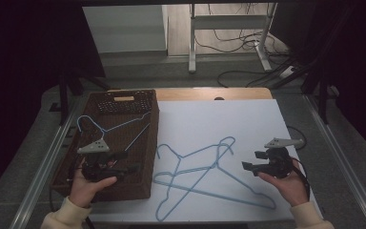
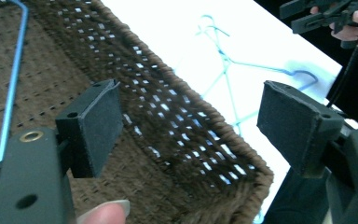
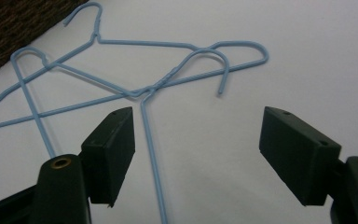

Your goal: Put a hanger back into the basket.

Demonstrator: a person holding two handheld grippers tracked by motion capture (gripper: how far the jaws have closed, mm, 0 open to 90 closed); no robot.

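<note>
A white table top (image 1: 228, 124) fills the middle of the high view, with grey floor, a desk frame and loose cables (image 1: 233, 43) behind it in the upper part. A brown woven basket (image 1: 145, 157) sits at its left edge, one blue hanger (image 1: 106, 130) inside. More blue hangers (image 1: 205, 174) lie tangled at lower centre. Bare white stays open toward the upper right. The left gripper (image 1: 124, 162) hangs over the basket, the right gripper (image 1: 249, 160) at lower right; both gape wide, holding nothing.
</note>
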